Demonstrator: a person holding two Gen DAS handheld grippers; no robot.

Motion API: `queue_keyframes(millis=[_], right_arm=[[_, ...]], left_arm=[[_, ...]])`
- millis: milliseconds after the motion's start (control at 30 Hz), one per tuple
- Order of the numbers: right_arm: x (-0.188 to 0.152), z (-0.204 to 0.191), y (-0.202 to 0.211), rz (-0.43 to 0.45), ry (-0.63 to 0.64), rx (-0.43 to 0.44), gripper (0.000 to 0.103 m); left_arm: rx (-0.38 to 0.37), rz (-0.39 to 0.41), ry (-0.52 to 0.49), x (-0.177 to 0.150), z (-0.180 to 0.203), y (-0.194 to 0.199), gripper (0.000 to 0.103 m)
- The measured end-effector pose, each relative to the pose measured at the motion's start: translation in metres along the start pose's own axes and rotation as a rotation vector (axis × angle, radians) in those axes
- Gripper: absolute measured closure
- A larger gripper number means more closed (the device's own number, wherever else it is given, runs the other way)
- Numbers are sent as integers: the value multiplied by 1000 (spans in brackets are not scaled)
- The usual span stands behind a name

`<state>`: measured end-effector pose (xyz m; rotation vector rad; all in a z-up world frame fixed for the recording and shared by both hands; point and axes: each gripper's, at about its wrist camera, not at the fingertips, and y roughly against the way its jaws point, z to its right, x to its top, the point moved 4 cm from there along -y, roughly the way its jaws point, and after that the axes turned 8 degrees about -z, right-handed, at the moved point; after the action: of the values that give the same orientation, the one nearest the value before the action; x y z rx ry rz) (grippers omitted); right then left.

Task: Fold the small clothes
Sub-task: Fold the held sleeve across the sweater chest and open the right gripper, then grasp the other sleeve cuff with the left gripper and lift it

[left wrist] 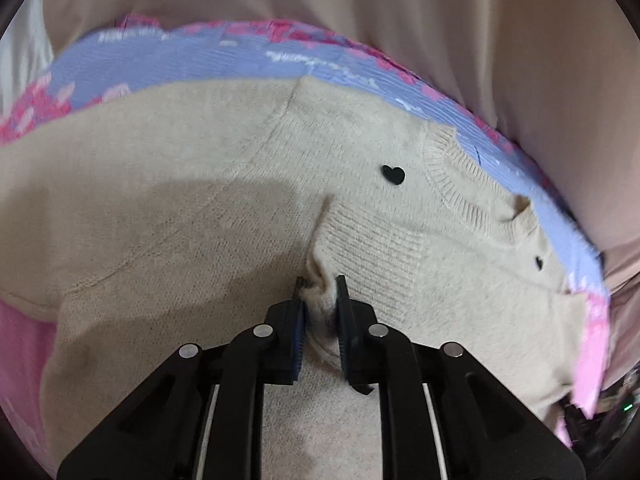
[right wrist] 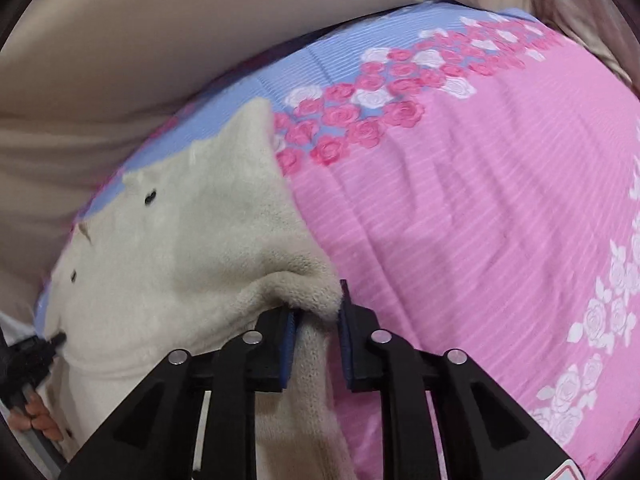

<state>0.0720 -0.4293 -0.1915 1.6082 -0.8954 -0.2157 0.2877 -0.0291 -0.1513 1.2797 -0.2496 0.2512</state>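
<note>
Now | left gripper (left wrist: 320,280), right gripper (right wrist: 318,300) pinch cream sweater (left wrist: 200,208) (on bedsheet (right wrist: 480,200))

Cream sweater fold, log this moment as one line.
step: grasp | left gripper: shut on cream sweater | right gripper: shut on sweater edge | surface: pink floral bedsheet | fold: not yet made

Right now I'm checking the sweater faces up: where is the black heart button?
In the left wrist view, the heart button sits on the cream sweater, right of centre, just left of the ribbed neckline, above the left gripper.
</note>
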Motion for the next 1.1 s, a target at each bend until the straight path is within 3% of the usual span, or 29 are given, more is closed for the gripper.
queue_keyframes(millis=[100,167,233,333,467,600,633,667,700,733,767,833,933,1000,1100], right_arm=[[-11,-20,22,33,58,-22,75],[-24,-29,33,34,84,-40,68],[-43,-37,44,36,119,-39,64],[-72,-55,55,17,185,-10,59],[-109,-87,56,-50,248,66,54],[-132,-118,46,-124,303,116,54],[-135,-124,45,-132,318,121,54],[-137,-130,46,-137,332,126,54],[-138,-135,49,-131,349,129,54],[-137,-138,52,-123,360,129,54],[-136,-140,55,-115,367,129,53],[-134,-138,59,-105,365,125,51],[-128,-130,60,-107,322,133,51],[-125,-125,64,-103,292,133,51],[-124,-117,74,-71,276,135,51]], left_arm=[[-57,31,74,-3,-22,22,78],[-52,83,154,-2,-52,44,62],[2,167,301,-4,-115,75,42],[139,257,516,-13,-218,112,34],[301,295,818,-29,-362,142,34],[403,280,978,-36,-444,139,34],[395,253,1000,-36,-456,131,49],[406,248,1007,-32,-459,128,53],[366,276,973,-23,-455,129,97],[285,279,925,-12,-446,127,103],[235,287,876,1,-429,128,103],[212,368,687,34,-368,146,103],[142,449,408,68,-259,166,103],[70,468,328,75,-207,171,102],[28,443,334,80,-165,156,91]])
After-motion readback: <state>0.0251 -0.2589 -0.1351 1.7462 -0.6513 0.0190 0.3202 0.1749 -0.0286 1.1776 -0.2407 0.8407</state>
